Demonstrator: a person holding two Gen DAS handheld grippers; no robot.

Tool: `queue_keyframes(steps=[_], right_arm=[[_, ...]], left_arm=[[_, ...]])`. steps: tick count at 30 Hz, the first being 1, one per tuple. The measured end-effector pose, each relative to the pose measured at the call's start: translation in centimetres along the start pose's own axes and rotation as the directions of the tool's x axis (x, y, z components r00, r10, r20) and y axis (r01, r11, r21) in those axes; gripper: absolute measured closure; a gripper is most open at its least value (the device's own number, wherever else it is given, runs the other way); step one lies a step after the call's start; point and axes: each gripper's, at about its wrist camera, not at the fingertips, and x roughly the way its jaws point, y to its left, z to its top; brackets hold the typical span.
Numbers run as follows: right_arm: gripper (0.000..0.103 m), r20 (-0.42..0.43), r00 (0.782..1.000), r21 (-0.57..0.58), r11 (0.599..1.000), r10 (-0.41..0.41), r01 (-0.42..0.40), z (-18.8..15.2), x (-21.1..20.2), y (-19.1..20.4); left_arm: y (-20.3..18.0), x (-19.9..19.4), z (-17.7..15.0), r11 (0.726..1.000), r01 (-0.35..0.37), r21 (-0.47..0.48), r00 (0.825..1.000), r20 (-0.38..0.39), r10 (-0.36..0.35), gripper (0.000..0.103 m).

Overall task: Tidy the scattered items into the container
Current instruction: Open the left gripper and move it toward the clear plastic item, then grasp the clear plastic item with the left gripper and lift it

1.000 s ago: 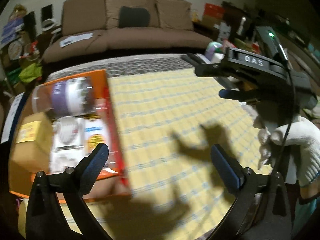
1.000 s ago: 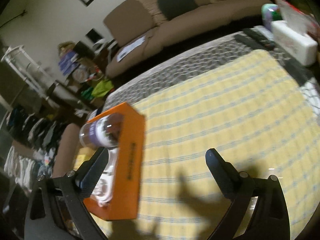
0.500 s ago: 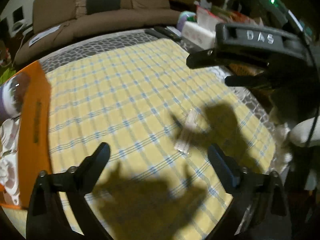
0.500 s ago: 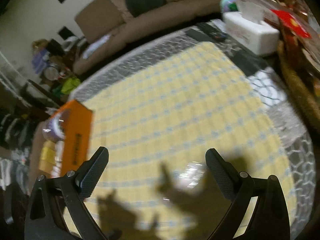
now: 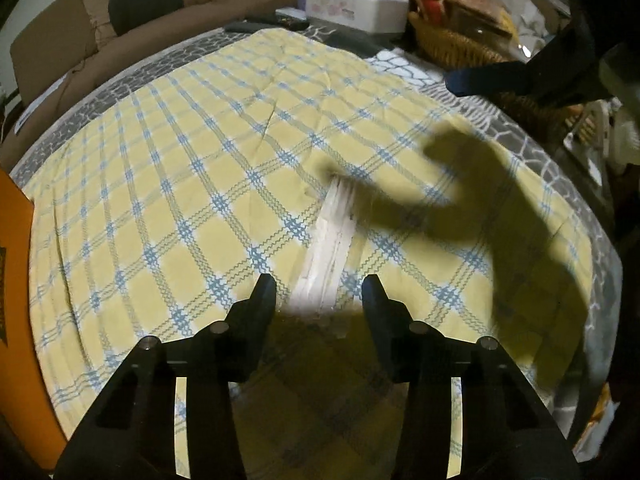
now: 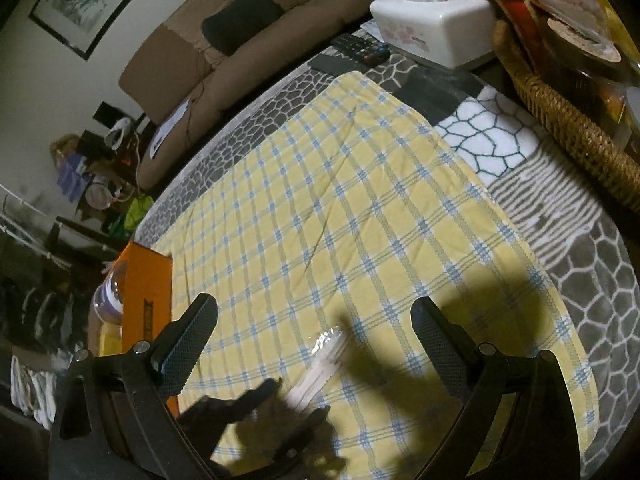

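Note:
A clear plastic packet of white sticks (image 5: 328, 248) lies on the yellow checked cloth (image 5: 180, 168). My left gripper (image 5: 320, 292) is open, low over the cloth, its fingers on either side of the packet's near end. In the right wrist view the packet (image 6: 320, 364) lies just ahead of the left gripper's dark tips (image 6: 288, 404). My right gripper (image 6: 314, 316) is open and empty, held higher above the cloth. The orange box (image 6: 146, 292) with a clear bottle (image 6: 110, 292) in it stands at the cloth's left edge; its edge shows in the left wrist view (image 5: 12, 240).
A white tissue box (image 6: 432, 28), remote controls (image 6: 360, 48) and a wicker basket (image 6: 568, 120) of packets stand at the far right of the table. A brown sofa (image 6: 224, 52) is behind. The right gripper's finger (image 5: 500, 80) hangs at upper right in the left wrist view.
My left gripper swung right, away from the orange box, dropped toward the cloth and narrowed around the packet. My right gripper also turned right and now looks down on the packet.

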Motion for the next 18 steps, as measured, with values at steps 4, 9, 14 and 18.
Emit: queue_keyframes(steps=[4, 9, 14, 18], right_arm=[[0.004, -0.016, 1.000, 0.001, 1.000, 0.004, -0.003, -0.4, 0.6, 0.2], [0.004, -0.085, 0.993, 0.062, 0.995, 0.085, -0.080, -1.4, 2.5, -0.2], [0.004, -0.171, 0.961, 0.194, 0.964, 0.217, -0.183, -2.8, 5.1, -1.5], [0.004, -0.218, 0.935, 0.250, 0.943, 0.278, -0.222, -3.7, 6.8, -1.6]], left_arm=[[0.5, -0.1, 0.1, 1.000, 0.012, -0.016, 1.000, 0.011, -0.011, 0.082], [2.7, -0.2, 0.3, 0.988, 0.080, -0.133, 0.997, 0.007, -0.080, 0.091], [5.3, -0.6, 0.0, 0.946, 0.173, -0.274, 0.985, 0.027, -0.172, 0.091], [6.1, -1.8, 0.0, 0.919, 0.246, -0.309, 0.969, 0.072, -0.235, 0.091]])
